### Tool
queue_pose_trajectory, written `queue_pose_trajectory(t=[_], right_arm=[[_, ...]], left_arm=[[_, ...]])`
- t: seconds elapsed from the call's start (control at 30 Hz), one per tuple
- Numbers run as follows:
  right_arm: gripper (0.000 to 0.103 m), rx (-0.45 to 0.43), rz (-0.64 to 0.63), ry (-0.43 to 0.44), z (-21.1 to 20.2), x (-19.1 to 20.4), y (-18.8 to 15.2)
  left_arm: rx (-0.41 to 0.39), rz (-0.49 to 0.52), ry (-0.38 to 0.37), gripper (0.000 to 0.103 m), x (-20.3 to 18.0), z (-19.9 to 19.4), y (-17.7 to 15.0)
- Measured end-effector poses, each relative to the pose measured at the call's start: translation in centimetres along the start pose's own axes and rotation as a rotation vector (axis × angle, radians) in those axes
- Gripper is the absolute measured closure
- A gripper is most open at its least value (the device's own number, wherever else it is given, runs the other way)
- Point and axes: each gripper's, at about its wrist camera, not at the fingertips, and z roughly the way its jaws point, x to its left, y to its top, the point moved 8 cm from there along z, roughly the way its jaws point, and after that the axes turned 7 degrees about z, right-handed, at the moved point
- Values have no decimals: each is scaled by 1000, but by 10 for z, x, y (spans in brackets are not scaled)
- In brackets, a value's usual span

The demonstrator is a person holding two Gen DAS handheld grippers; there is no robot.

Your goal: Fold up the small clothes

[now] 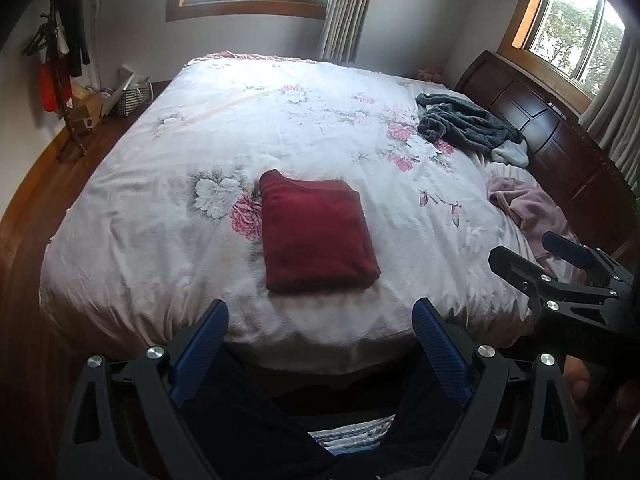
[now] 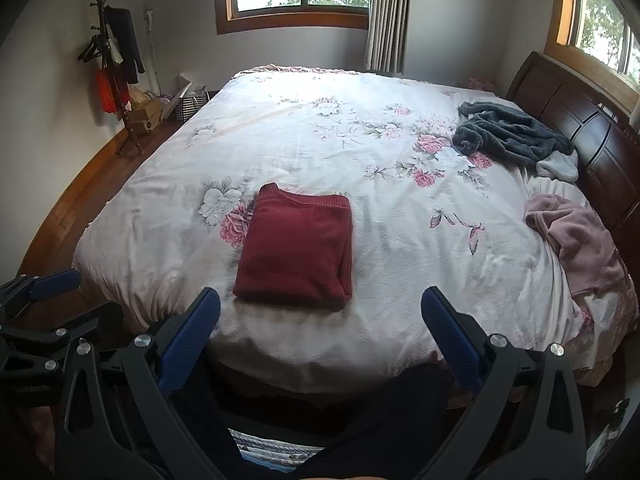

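- My left gripper [image 1: 320, 312] is spread wide and empty, held off the near edge of the bed [image 1: 160, 208].
- My right gripper [image 2: 320, 300] is likewise spread, holding nothing.
- The red sweater [image 1: 316, 232] lies folded flat on the near middle of the floral quilt, apart from both claws.
- A grey garment [image 1: 468, 122] lies crumpled at far right, a pink garment [image 1: 528, 208] nearer; its near end is hidden behind my right claw.
- Items on the coat stand [image 1: 60, 56], far left, are too dim to identify.
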Motion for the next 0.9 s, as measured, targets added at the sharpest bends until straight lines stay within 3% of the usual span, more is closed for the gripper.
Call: queue_pose_trajectory(t=[0.9], right_arm=[[3,-1,1,-8,1,-3,-1]], left_arm=[[11,8,2,10,1,3,2]])
